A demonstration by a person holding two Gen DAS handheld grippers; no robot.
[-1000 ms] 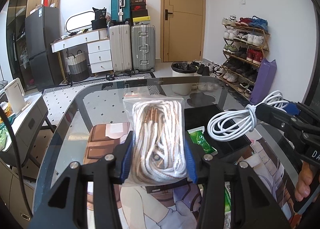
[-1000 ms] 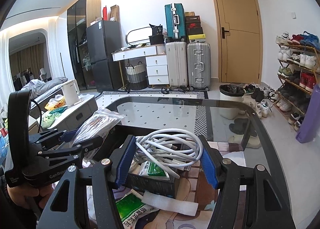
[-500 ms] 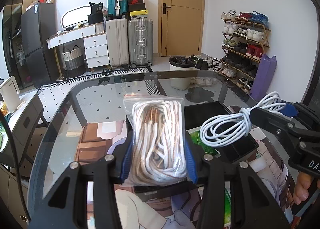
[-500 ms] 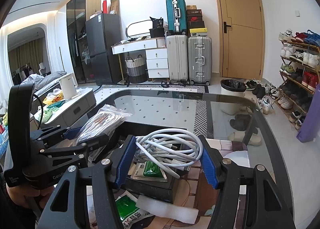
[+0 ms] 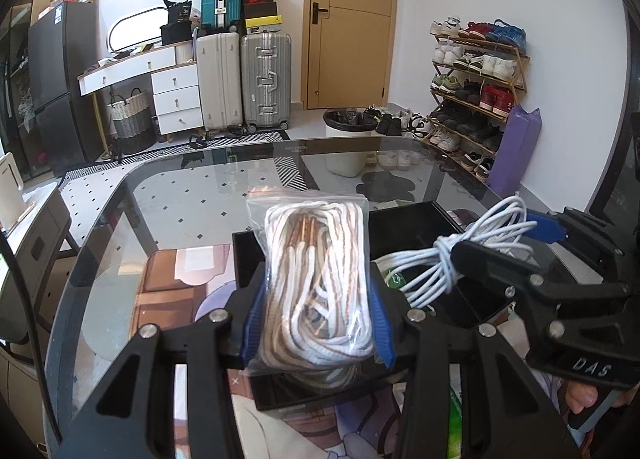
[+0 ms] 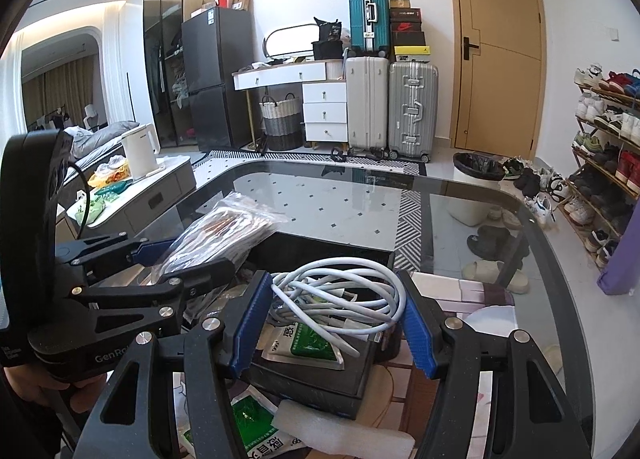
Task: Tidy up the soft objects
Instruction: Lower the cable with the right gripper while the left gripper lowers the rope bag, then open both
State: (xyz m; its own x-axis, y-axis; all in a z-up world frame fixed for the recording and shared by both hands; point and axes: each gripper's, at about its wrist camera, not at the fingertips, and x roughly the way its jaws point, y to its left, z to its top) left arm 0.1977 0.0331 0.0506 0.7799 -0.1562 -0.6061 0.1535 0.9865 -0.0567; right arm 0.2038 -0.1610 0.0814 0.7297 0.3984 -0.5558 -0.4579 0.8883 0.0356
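Note:
My left gripper [image 5: 318, 323] is shut on a clear zip bag of white and tan laces [image 5: 316, 283], held over the near left corner of a black box [image 5: 404, 219] on the glass table. My right gripper [image 6: 334, 319] is shut on a coiled white cable [image 6: 340, 291], which hangs above the same black box [image 6: 320, 375]. A green sachet [image 6: 310, 345] lies in the box under the cable. Seen from the right wrist, the left gripper [image 6: 176, 255] and its bag [image 6: 220, 235] are at the left. The left wrist view has the right gripper [image 5: 516, 243] with the cable [image 5: 460, 255] at the right.
The glass table [image 5: 168, 195] has a printed mat [image 5: 168, 279] under the box. A green packet [image 6: 248, 431] and a white foam strip [image 6: 344, 435] lie in front of the box. Beyond the table stand a bin [image 5: 346, 139], suitcases [image 5: 244, 79] and a shoe rack [image 5: 476, 91].
Both grippers have moved forward and a little down with their loads, so bag and cable now hang over the black box instead of short of it. Neither grip has changed.

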